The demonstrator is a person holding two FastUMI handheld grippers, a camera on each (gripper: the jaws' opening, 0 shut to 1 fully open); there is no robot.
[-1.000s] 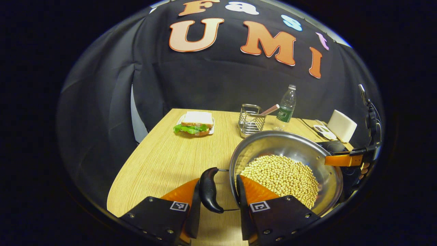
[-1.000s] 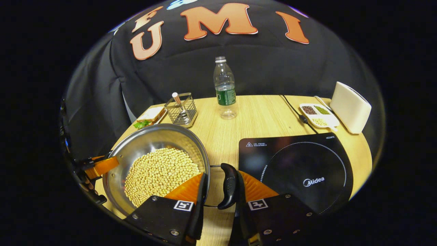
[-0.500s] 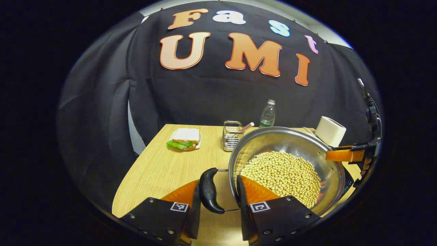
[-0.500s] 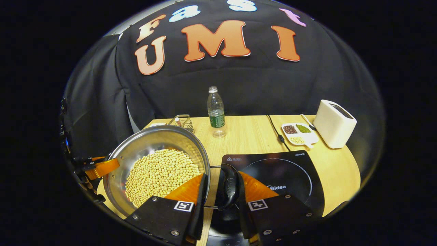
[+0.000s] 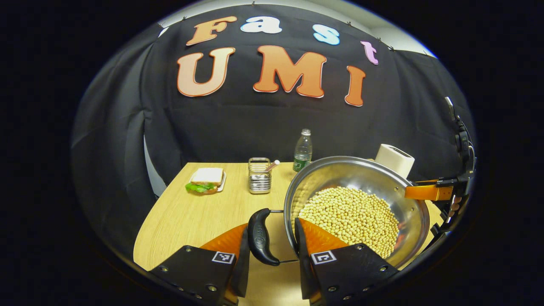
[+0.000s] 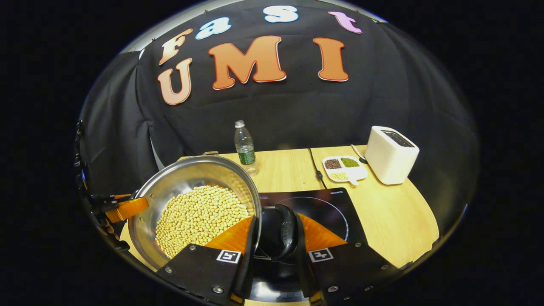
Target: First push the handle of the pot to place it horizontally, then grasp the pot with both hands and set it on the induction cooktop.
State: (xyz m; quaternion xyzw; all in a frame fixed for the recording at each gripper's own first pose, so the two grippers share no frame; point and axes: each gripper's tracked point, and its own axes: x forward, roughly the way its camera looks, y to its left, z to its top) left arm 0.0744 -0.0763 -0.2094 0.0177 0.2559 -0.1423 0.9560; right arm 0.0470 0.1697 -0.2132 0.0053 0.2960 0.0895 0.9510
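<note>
Straddling the pot's black left handle (image 5: pixel 260 238) at lower centre of the left gripper view, the left gripper (image 5: pixel 268 250) is clamped on it; the pot (image 5: pixel 355 204) of beans sits at lower right.

At lower centre of the right gripper view, the right gripper (image 6: pixel 274 250) grips the other handle (image 6: pixel 284 231), pot (image 6: pixel 191 182) at lower left, cooktop (image 6: pixel 327 208) just behind.
</note>
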